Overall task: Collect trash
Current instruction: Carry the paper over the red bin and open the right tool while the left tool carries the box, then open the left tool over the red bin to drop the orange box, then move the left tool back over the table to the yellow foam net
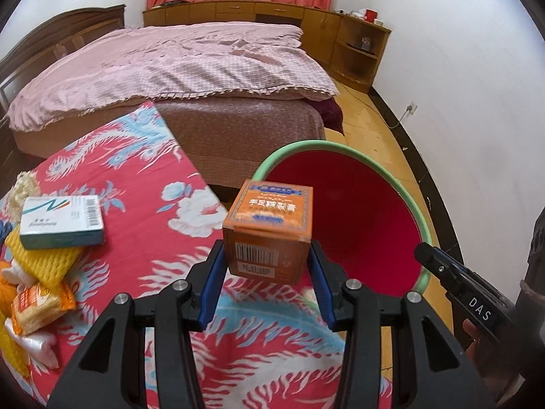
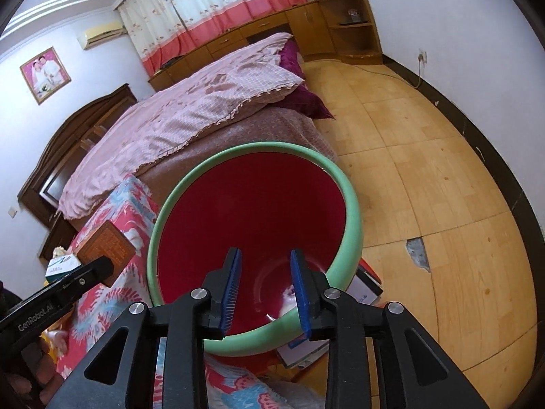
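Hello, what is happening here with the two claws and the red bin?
A person is clearing trash from a table with a red flowered cloth. The left claw grips an orange box near the red bin. The right claw is open and empty above the bin. More trash waits on the table.

Your left claw [image 1: 267, 274] covers the lower sides of the orange box [image 1: 269, 230], and its print is too blurred to read. The left edge cuts off the pile of yellow netting and snack packets [image 1: 37, 283]. Your right claw [image 2: 265, 289] hides part of the pale scrap [image 2: 286, 301] at the bottom of the red bin [image 2: 252, 211]; you cannot tell what it is. The bin covers most of the white carton [image 2: 364, 289] behind it. The items on the corner shelf [image 2: 354, 17] are too small to identify.
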Demonstrator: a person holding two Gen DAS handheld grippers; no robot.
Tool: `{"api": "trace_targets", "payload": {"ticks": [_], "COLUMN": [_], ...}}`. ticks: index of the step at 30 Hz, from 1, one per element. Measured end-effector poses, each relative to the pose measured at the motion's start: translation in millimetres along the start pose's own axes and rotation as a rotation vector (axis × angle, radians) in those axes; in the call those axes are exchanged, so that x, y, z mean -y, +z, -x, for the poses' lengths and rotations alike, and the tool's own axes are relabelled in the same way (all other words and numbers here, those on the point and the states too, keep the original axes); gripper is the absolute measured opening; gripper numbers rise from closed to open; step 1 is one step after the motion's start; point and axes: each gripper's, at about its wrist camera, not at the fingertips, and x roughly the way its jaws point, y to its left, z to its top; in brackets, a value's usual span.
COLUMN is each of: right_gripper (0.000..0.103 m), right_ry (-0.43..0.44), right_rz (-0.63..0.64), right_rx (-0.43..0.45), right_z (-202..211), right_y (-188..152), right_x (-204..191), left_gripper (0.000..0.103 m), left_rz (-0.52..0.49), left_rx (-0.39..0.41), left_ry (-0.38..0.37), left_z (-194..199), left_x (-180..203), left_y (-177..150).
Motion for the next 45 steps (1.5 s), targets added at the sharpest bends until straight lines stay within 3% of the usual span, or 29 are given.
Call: {"api": "trace_targets", "payload": {"ticks": [2,11,20,24,26,45], "right_gripper": [0.044,0.045,0.046,0.050,0.057,0.064], "right_ry": [-0.003,-0.012,-0.013,-0.006,0.000,0.077], "right_rz": [-0.008,-0.028,-0.036,-0.033,-0.031,0.032], "right_rx": [0.002,0.012,0.019,0.029,0.031,0.007], "right_z": [1.4,7.1,15.6,23.1,27.0,55.4], "right_y": [-0.1,0.6,-1.1,-3.4,-4.3,-26.5], "right_x": [2.6,7.7,7.2,4.2,2.0,-44.2], "left_gripper": [0.048,0.058,0.058,0.058,0.058,0.058], "left_rz": [-0.020,-0.031,0.000,0.024,0.036,0.192], "left_rx": [-0.002,-0.022,-0.004,-0.003,0.001,0.084], "left_ry": [-0.005,0.015,0.020,0.035,0.043,0.169], "left_z": [-2.5,-7.3,9.0,18.8,24.7,94.8], "left_x": [4.5,9.8,3.9,-3.8,-8.3,-77.5], "left_y": [0.6,-2.6,-5.5,-10.4,-12.9,-47.3]}}
